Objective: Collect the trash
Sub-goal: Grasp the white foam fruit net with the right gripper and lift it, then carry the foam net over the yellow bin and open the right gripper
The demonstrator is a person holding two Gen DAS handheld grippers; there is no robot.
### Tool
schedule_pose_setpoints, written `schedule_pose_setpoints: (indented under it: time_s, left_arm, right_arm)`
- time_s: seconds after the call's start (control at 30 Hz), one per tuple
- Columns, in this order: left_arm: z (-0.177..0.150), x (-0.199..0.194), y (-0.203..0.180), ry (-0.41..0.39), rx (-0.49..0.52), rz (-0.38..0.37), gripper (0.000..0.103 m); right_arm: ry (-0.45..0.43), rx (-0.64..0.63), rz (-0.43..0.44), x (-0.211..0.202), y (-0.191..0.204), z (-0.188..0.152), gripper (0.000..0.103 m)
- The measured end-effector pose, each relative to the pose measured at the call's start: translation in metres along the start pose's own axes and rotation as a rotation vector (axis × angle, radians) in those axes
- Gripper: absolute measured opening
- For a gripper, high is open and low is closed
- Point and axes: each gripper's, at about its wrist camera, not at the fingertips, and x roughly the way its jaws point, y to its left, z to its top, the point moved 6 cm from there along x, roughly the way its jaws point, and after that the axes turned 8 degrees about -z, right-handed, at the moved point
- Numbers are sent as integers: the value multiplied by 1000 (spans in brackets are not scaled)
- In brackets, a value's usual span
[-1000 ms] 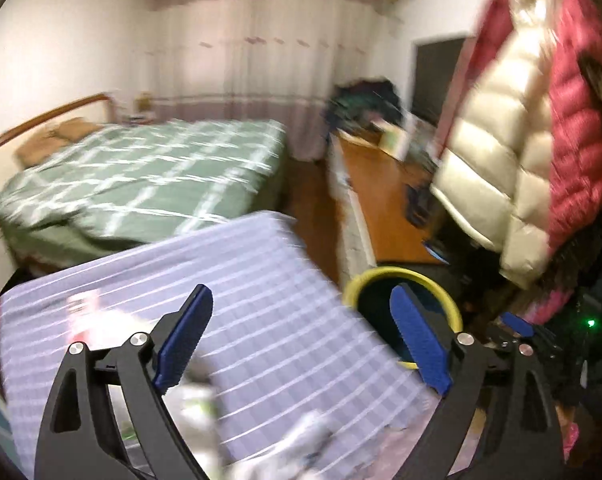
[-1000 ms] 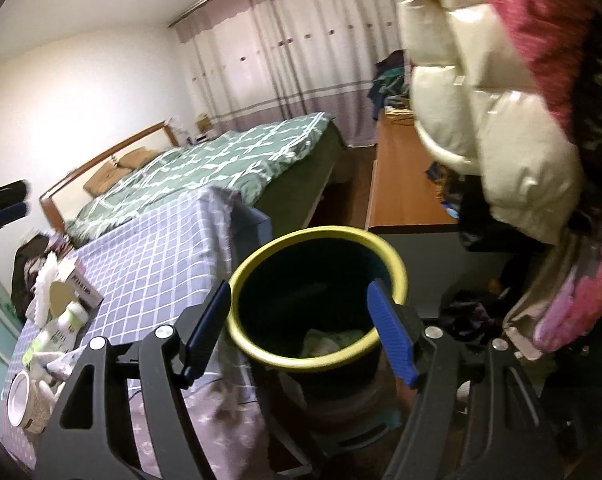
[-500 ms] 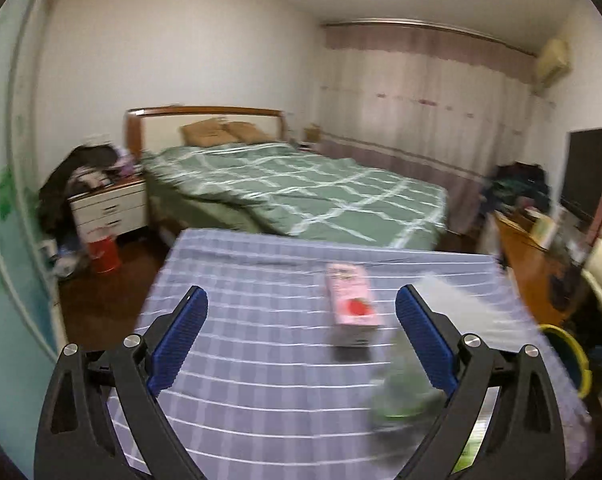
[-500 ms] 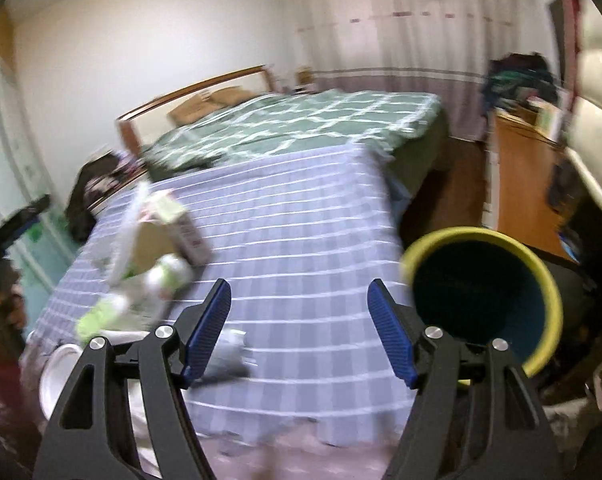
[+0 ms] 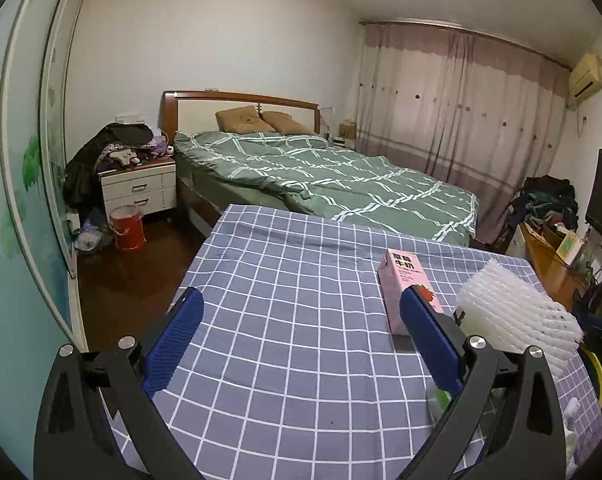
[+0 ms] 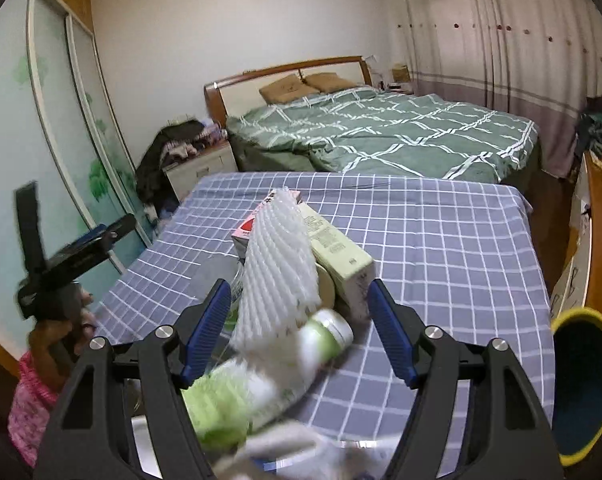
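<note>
Trash lies on a table with a blue checked cloth (image 5: pixel 285 304). A pink milk carton (image 5: pixel 405 288) and a white foam net sleeve (image 5: pixel 517 316) lie at its right side. My left gripper (image 5: pixel 301 344) is open and empty above the cloth, left of the carton. In the right wrist view the foam sleeve (image 6: pixel 281 264), a cream carton (image 6: pixel 337 256) and a green-and-white bottle (image 6: pixel 261 384) lie together. My right gripper (image 6: pixel 301 332) is open around the foam sleeve and bottle top. The yellow-rimmed bin (image 6: pixel 581 384) stands past the table's right edge.
A bed with a green quilt (image 5: pixel 333 176) stands behind the table. A white nightstand (image 5: pixel 141 192) and a red bucket (image 5: pixel 129 228) are at the far left. A wooden desk (image 6: pixel 597 232) runs along the right. White paper or a cup (image 6: pixel 285 452) lies below the right gripper.
Both grippers have swung left from the bin toward the table. The right gripper now straddles the foam sleeve and bottle. The left one has come closer to the pink carton.
</note>
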Motion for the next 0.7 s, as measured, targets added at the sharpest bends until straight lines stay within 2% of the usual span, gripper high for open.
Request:
schedule_pose_setpoints:
  time_s: [0.07,0.17,0.3,0.53,0.63,0.7]
  left_arm:
    - [-1,1,-3,3,10,-6,97]
    - [-1,-2,-10,7,19,-10,97]
    - [-2,-2,-12,11,19,-14,98]
    - [-4,0,-10,20,2,-17,98]
    - [-5,-1,-10,21,3,-16,98]
    - [-5,-1,-10,21,4,-16,98]
  right_arm:
    - [16,-1,-12,10,1,4,66]
    - [53,24,14,21,0,4,51]
    - [92,60,54,28,0,0,13]
    - [-47,103,69,-23,-9,17,11]
    - [-112,114,38,-47,-18,21,11]
    - [-149,128,-14,-62,-32,17,11]
